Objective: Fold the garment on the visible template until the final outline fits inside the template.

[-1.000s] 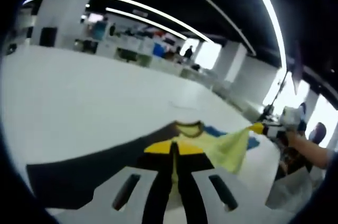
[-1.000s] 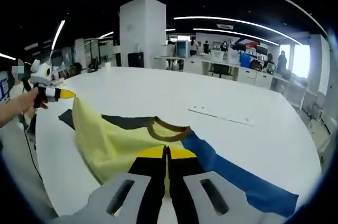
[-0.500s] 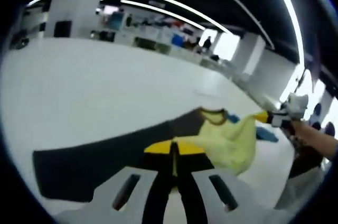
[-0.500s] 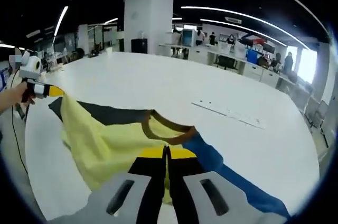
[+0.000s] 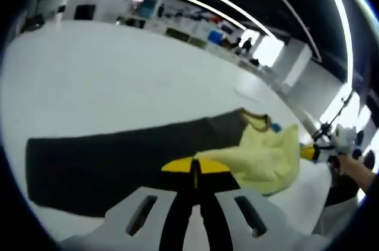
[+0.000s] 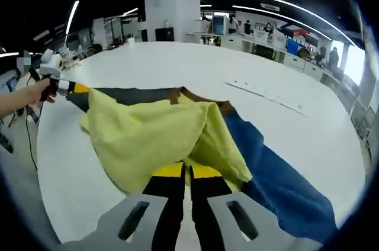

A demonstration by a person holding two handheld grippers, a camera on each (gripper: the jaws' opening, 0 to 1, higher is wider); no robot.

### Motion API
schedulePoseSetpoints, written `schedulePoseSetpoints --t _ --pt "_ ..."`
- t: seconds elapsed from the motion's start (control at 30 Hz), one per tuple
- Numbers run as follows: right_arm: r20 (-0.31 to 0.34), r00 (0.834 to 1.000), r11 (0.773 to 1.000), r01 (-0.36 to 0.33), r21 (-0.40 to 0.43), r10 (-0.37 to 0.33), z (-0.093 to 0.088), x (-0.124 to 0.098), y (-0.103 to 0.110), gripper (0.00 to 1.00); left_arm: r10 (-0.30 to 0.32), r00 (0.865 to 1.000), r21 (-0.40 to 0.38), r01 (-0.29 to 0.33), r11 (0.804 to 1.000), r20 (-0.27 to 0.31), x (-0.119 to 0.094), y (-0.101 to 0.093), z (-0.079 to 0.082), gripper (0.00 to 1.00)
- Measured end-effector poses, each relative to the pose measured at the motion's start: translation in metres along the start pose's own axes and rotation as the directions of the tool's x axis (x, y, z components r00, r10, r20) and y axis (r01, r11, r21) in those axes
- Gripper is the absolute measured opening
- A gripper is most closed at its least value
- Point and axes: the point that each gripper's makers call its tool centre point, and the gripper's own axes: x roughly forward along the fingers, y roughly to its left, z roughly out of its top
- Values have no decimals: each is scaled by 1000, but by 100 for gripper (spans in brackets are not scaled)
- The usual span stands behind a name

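Both grippers, left (image 5: 196, 171) and right (image 6: 183, 174), are pinching the garment (image 6: 160, 132) closed-jawed, lifting its yellow hem over the table (image 6: 177, 67) (template unclear); carrying evenly should be preventing bunching.

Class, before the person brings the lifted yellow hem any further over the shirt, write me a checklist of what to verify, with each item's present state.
1. Left gripper shut on the yellow, blue and dark grey shirt: ok, jaws closed with yellow cloth at their tips.
2. Right gripper shut on the same shirt: ok, cloth drapes over its closed jaws.
3. Dark grey sleeve lying flat on the white table: ok.
4. Blue sleeve flat on the table: ok.
5. Brown collar in sight: ok.
6. Template outline under the garment: cannot tell, none is distinguishable.
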Motion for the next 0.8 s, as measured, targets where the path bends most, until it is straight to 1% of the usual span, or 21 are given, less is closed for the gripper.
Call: schedulePoseSetpoints --t 0.07,0.13,0.27,0.33,0.4,0.47,0.6,0.67,0.73,0.8 --pt "-16 1000 1000 -14 -13 14 -7 8 8 4 -3 1000 7 3 1000 -5 -1 -1 -2 0" --pt "-17 1000 1000 -19 -24 19 -9 15 13 6 -12 1000 8 12 1000 -3 -2 -2 -2 0" --pt "-17 1000 1000 -10 -29 9 -7 21 14 11 -32 999 3 32 999 8 -6 -4 0 0" --pt "-6 1000 1000 -2 -25 2 -3 24 11 13 -42 999 8 42 999 12 -9 -6 2 0" --pt "-13 1000 1000 1 -25 -1 -2 27 9 12 -56 998 8 56 998 33 -12 -8 5 0" --pt "-31 1000 1000 0 -26 0 -5 29 7 10 -63 997 -1 63 998 42 -15 -8 8 0" --pt "-39 999 1000 -10 -12 10 -8 31 9 7 -47 997 9 47 999 54 -21 1 12 0" --pt "-40 999 1000 -13 -10 12 -7 31 10 2 -43 998 -3 43 999 42 -23 5 9 2" --pt "-41 999 1000 -8 -15 8 -6 31 11 2 -37 999 1 37 999 24 -24 9 4 3" --pt "-41 999 1000 -6 -14 5 -6 30 10 2 -34 999 15 34 999 6 -24 11 -2 8"
